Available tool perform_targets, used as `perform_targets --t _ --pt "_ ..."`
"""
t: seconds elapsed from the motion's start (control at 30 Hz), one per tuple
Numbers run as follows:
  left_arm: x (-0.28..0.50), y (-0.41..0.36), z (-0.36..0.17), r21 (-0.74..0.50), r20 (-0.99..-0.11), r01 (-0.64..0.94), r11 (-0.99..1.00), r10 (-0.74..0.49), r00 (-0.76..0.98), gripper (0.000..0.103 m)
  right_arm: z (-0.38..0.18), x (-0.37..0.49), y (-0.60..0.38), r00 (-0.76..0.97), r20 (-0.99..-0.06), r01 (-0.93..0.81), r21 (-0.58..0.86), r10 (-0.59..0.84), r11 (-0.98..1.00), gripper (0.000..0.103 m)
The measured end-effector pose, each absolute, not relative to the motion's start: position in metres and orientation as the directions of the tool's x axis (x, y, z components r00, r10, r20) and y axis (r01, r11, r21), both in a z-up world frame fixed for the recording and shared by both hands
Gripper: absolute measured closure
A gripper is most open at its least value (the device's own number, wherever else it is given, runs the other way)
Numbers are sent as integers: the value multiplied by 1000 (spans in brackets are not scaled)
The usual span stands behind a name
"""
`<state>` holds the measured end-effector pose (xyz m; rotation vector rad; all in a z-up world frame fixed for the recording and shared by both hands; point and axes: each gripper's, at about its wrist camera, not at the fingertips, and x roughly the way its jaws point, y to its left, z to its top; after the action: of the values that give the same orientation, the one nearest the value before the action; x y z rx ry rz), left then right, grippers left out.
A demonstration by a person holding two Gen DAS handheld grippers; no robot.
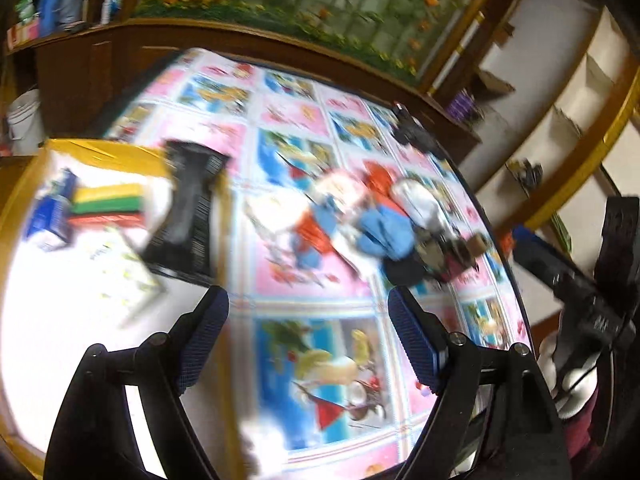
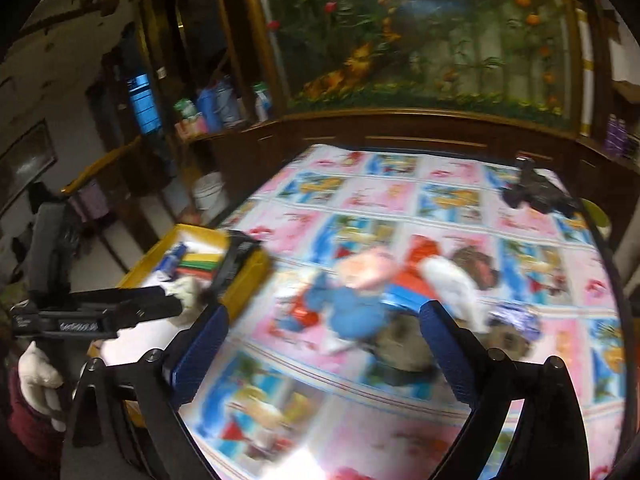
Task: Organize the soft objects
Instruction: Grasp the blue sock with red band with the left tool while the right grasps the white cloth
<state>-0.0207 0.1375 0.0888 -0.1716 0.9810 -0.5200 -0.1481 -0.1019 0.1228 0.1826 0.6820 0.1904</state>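
**Both grippers open above the cartoon-print table**

A glossy pink-and-blue cartoon-print cloth (image 2: 400, 200) covers the table. Behind it runs a dark wooden cabinet (image 2: 360, 136) under a large framed garden painting (image 2: 420, 32).

At the cloth's middle lies the blurred heap of soft toys and cloths in blue, red, pink and white (image 2: 372, 292). At the cloth's left edge sits a yellow-rimmed tray (image 2: 248, 276) holding stacked yellow, green and red foam sheets (image 1: 112, 204) and a blue box (image 1: 52, 216), with a black packet (image 1: 188, 216) leaning over its rim.

The left gripper (image 1: 308, 340) and the right gripper (image 2: 324, 348) both have their fingers spread wide, nothing between them.

Only the right view shows a white-gloved hand (image 2: 38, 376) holding the left gripper, and bottles on a shelf (image 2: 224, 104) left of the cloth. Only the left view shows the pale stepped wall (image 1: 560, 120) right of the cloth. A black object at the cloth's far right corner (image 2: 536, 192) is too blurred to identify.
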Motion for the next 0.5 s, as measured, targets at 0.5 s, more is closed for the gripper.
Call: perform_targets --t 0.5 --pt "-61 43 21 -242 -861 388 889 -381 336 8 84 -191 -236 747 -641 144 417 178 897 6"
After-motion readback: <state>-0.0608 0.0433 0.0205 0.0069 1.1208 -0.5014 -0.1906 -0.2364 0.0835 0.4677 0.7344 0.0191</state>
